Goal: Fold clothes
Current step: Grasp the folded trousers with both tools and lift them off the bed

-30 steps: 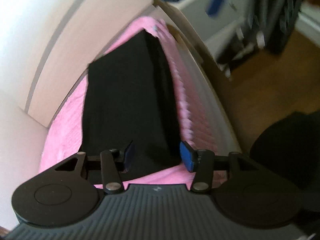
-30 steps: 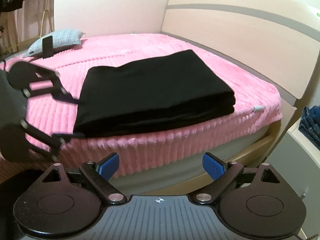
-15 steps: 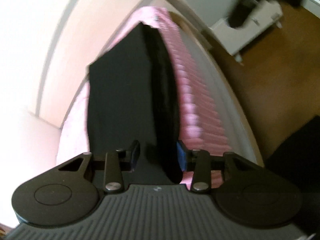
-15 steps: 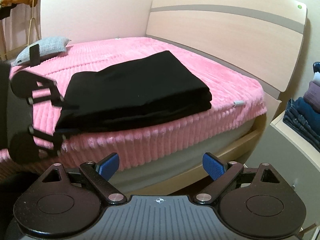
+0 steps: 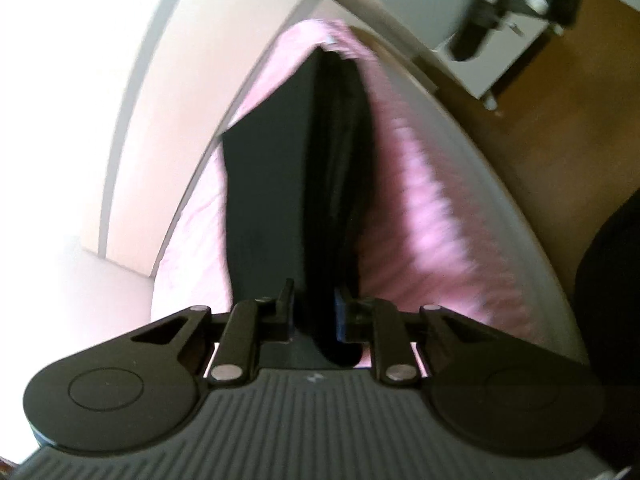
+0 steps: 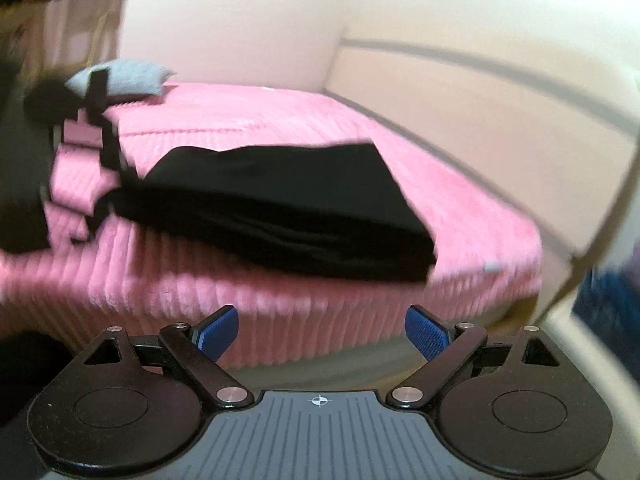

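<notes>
We are pinching the folded black fabric garment point(image 5: 276, 184) with our left tool point(image 5: 314, 312) at six o'clock; right tool point(image 6: 322, 330) hanging open, empty. Folding looking mostly done on the pink ribbed bed point(image 6: 280, 120).

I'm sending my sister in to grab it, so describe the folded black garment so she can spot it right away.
Start at the bed with the ribbed pink plush blanket and pale wooden headboard. Near the blanket's front edge, toward the headboard end, lies a folded black cloth garment, a flat stack of layers. It is the only black item on the pink; the small grey pillow sits at the far end.
</notes>
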`<move>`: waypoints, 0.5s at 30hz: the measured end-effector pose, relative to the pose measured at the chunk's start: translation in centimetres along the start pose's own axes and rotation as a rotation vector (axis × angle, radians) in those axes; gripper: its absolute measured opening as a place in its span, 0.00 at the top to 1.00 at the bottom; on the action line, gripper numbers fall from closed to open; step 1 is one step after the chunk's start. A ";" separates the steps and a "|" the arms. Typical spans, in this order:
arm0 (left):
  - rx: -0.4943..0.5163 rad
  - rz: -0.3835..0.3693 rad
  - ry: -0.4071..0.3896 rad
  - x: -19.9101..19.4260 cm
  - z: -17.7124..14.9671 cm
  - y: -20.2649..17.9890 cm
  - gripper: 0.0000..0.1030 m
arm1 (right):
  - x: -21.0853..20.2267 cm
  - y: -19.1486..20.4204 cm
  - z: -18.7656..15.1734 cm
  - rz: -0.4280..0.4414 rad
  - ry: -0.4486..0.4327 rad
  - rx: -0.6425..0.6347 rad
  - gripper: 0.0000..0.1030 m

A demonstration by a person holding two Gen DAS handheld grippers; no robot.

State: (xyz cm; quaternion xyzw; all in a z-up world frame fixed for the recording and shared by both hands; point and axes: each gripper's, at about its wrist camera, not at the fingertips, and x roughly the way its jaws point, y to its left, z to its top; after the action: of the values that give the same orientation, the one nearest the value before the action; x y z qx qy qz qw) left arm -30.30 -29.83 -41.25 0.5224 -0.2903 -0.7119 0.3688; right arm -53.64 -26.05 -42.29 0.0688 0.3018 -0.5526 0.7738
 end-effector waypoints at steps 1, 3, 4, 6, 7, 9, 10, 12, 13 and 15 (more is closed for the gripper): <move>-0.005 -0.016 -0.006 -0.4 -1.0 1.1 0.85 | 0.1 0.3 0.3 -0.002 -0.015 -0.047 0.10; -0.015 -0.055 -0.009 -0.7 -2.9 2.9 0.85 | 0.8 1.4 0.9 0.002 -0.046 -0.160 0.10; -0.021 -0.078 -0.007 -0.6 -3.9 3.5 0.85 | 1.3 2.2 1.1 0.005 -0.061 -0.221 0.10; -0.032 -0.125 -0.002 -0.4 -5.9 4.8 0.85 | 2.9 4.3 1.3 0.014 -0.094 -0.364 0.10; -0.035 -0.144 0.000 -0.3 -6.7 4.9 0.85 | 3.6 5.3 1.2 0.014 -0.111 -0.426 0.10; -0.052 -0.179 -0.005 -0.1 -7.5 4.9 0.85 | 5.1 7.4 1.0 0.024 -0.154 -0.546 0.10; -0.066 -0.186 -0.011 -0.1 -7.6 4.9 0.85 | 5.9 8.4 0.9 0.029 -0.176 -0.606 0.10; -0.090 -0.189 -0.018 -0.2 -7.8 5.0 0.85 | 7.3 9.9 0.9 0.059 -0.201 -0.663 0.10; -0.108 -0.196 -0.023 -0.2 -7.8 5.4 0.85 | 8.0 10.5 1.1 0.071 -0.206 -0.687 0.10; -0.144 -0.208 -0.035 -0.1 -7.9 6.1 0.85 | 9.0 10.4 0.5 0.030 -0.199 -0.763 0.10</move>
State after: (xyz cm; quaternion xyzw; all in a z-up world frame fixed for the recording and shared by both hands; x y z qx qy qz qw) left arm -21.34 -33.36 -38.55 0.5096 -0.1891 -0.7742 0.3243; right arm -42.22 -29.69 -49.13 -0.2733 0.4078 -0.3932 0.7774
